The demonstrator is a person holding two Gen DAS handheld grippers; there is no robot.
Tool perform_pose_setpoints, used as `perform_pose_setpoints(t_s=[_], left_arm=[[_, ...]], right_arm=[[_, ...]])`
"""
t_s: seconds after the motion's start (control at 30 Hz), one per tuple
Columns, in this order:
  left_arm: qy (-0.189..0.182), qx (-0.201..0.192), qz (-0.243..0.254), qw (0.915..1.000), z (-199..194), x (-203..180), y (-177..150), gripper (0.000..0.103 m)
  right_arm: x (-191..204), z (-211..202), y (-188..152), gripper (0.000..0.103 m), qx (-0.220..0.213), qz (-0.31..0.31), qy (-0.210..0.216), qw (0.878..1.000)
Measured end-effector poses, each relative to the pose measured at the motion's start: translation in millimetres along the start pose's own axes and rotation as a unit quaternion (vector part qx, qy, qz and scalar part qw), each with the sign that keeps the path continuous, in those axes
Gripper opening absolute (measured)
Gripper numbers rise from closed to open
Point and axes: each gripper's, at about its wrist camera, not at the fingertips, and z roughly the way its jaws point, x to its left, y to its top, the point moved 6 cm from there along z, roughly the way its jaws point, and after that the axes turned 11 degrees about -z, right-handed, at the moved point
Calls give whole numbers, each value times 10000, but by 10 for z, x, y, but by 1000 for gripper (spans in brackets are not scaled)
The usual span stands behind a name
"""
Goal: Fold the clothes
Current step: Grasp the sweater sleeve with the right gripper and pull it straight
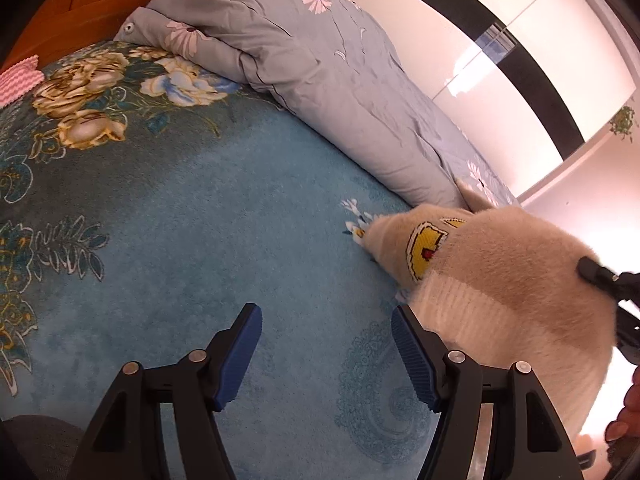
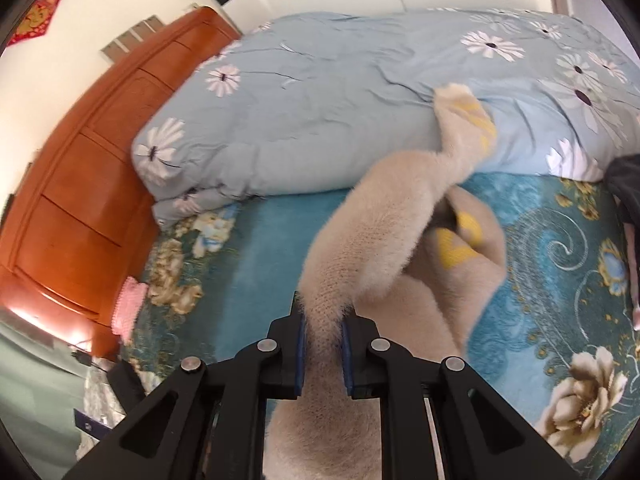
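Left claw [image 1: 326, 354]: matte black linkage arms with triangular cut-outs, round silver pivot screws, ribbed blue pads [image 1: 412, 360] on the inner finger faces. Right claw [image 2: 323, 354]: same build, black arms, four silver screws, blue pads [image 2: 299, 356]. Bare skin of a hand [image 1: 626, 412] shows at the near right edge of the left view.

sweater [image 2: 360, 248] motion-blurred, right claw [image 1: 600, 276] cut off at edge

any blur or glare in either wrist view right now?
Left wrist: sharp; glare on the glossy white wardrobe doors; fisheye bends the teal floral bedspread. Right wrist: the fluffy beige sweater is motion-smeared where it hangs from the right gripper; orange wooden headboard stays crisp.
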Motion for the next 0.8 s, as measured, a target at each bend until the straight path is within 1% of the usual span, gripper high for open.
perform_pose_setpoints(t_s=[0.13,0.23,0.37,0.4,0.5,0.57,0.67,0.8], left_arm=[[-43,-153,-217,9996,-108,110,101,71],[-62,-285,-387,9988,-193,200,167,71],[-71,-364,-594,9975,-252,305,235,71],[-70,-359,-625,9974,-251,320,242,71],[-50,-300,-593,9978,-223,321,243,71],[-38,-256,-516,9983,-197,290,220,71],[9,-176,-390,9991,-141,247,177,71],[95,-75,-287,9995,-72,222,134,71]], right_arm=[[314,-181,274,15,-395,-91,387,9984],[538,-380,484,15,-758,-193,737,9942],[581,-638,586,15,-1117,-90,1107,9875],[527,-669,574,15,-1154,-28,1126,9869],[198,-665,441,15,-1124,234,971,9886],[-69,-585,278,15,-963,433,727,9917],[-562,-397,-150,15,-516,810,207,9952],[-1092,-235,-708,15,-34,1137,-460,9924]])
